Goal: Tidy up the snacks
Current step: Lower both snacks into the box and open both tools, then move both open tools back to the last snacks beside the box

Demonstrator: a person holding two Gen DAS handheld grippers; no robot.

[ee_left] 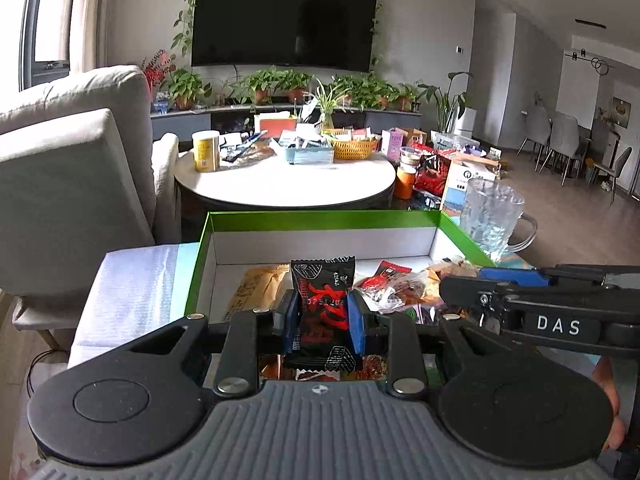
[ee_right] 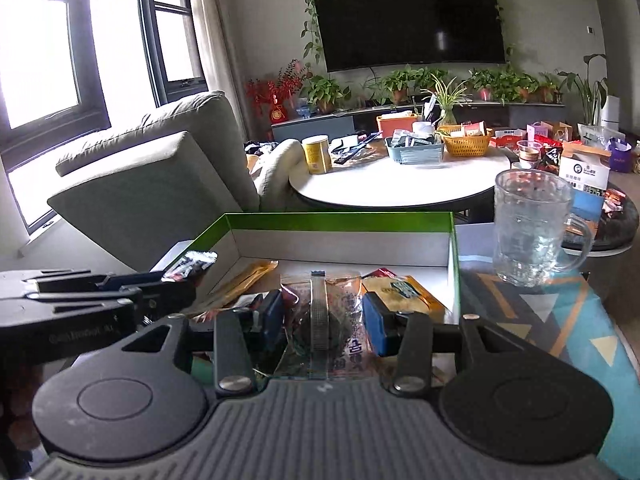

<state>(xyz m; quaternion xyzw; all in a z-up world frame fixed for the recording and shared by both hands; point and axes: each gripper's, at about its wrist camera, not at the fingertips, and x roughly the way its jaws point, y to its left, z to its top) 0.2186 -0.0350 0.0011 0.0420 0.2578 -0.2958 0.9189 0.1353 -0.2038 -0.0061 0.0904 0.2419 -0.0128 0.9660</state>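
A green-rimmed cardboard box point(ee_left: 320, 218) holds several snack packets. My left gripper point(ee_left: 322, 316) is shut on a black packet with red lettering point(ee_left: 323, 300), held upright over the box's near part. My right gripper point(ee_right: 322, 322) is shut on a clear packet with a dark snack inside point(ee_right: 320, 320), over the box point(ee_right: 340, 220). In the left wrist view the right gripper point(ee_left: 460, 288) comes in from the right. In the right wrist view the left gripper point(ee_right: 176, 280) comes in from the left with the black packet point(ee_right: 196, 262).
A glass mug point(ee_right: 532, 228) stands on the patterned cloth point(ee_right: 560, 312) right of the box. A grey sofa point(ee_left: 72, 168) is at the left. A round white table point(ee_left: 284, 184) with baskets, a yellow can and boxes lies beyond the box.
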